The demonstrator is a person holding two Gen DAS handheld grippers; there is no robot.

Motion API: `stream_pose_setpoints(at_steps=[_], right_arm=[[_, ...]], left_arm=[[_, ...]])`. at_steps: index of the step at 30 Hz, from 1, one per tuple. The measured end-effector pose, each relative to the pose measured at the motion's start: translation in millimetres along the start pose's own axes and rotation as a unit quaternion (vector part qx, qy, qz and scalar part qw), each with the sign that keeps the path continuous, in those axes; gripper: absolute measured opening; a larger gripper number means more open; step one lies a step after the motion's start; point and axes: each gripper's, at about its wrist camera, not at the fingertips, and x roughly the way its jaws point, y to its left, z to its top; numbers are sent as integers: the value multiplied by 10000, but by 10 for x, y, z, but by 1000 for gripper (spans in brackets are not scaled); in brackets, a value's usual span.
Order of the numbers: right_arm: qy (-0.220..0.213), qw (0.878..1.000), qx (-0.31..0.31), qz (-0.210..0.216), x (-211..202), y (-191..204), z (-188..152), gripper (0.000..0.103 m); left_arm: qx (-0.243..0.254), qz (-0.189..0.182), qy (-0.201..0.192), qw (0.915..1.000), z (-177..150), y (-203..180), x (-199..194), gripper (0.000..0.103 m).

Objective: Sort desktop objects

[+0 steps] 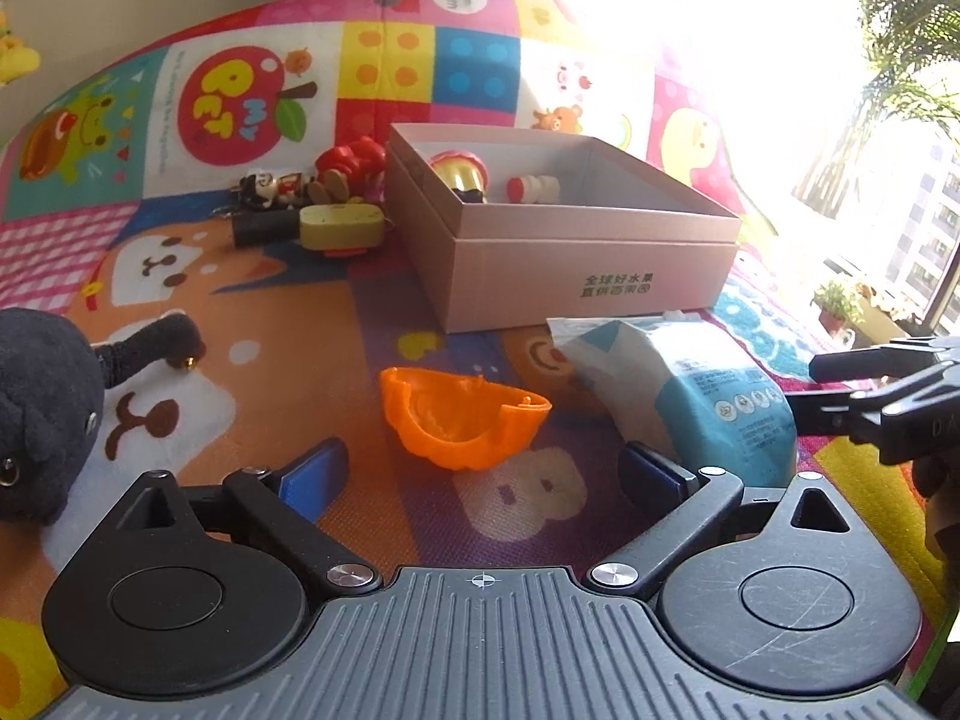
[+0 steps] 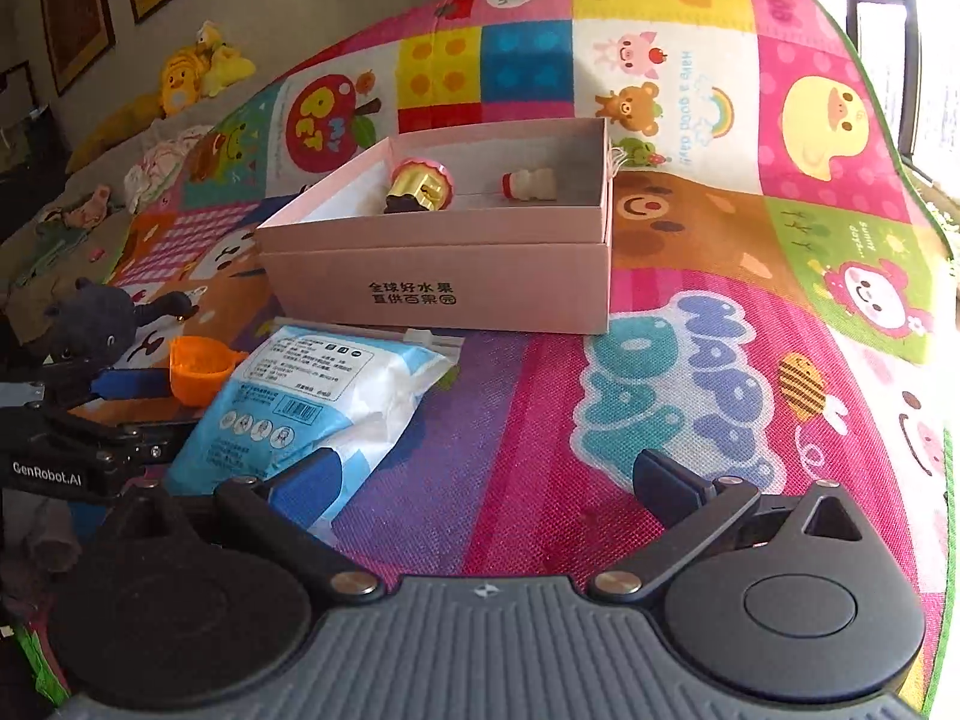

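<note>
A pink open box [image 1: 576, 276] [image 2: 444, 276] stands on the colourful mat and holds a gold-and-pink toy [image 1: 459, 177] [image 2: 420, 186] and a small red-and-white figure [image 1: 534, 187] [image 2: 531, 185]. An orange plastic shell [image 1: 462, 420] [image 2: 201, 375] lies just ahead of my open, empty left gripper [image 1: 483, 474]. A blue-and-white packet [image 1: 696, 384] [image 2: 312, 408] lies right of the shell. My right gripper [image 2: 486, 480] is open and empty, its left finger beside the packet. A black plush [image 1: 42, 414] [image 2: 102, 318] lies at the left.
Left of the box lie a red figure [image 1: 354, 165], a small black-and-white figure [image 1: 270, 187] and a yellow-and-black block toy [image 1: 318, 227]. The right gripper's frame [image 1: 888, 402] shows at the right edge of the left wrist view. Yellow plush toys [image 2: 198, 69] lie beyond the mat.
</note>
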Motion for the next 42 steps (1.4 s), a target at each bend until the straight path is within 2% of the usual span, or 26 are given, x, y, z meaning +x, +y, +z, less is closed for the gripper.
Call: stream_pose_setpoints(at_steps=[3,8,14,20,23,34,39,42], right_arm=[[-12,9999,-161,-62,-20,59,-35,103],[-10,10000,35,32,-13,-13,-30,103],[-51,9998,175,79,-24,-62,-37,103],[-261,9985,471,73,-100,-151,-19,103],[-319,9972,665,158,-91,-190,32,103],[-457,9963,554,475,-80,-30,142,103],[-338,9990,214,188,13,92,158,103],[-329,9992,174,162,23,92,157,103]], left_arm=[[-92,3,-16,10000,25,59,-46,100],[-292,-153,-236,9992,155,133,-230,100],[-194,-404,-637,9970,378,-93,-257,101],[303,-247,-348,9986,272,-325,-54,101],[291,-273,-177,9990,163,-298,-41,101],[202,-305,-157,9992,82,-252,-80,102],[192,-309,-145,9992,68,-241,-71,103],[180,-331,-137,9992,50,-234,-70,103]])
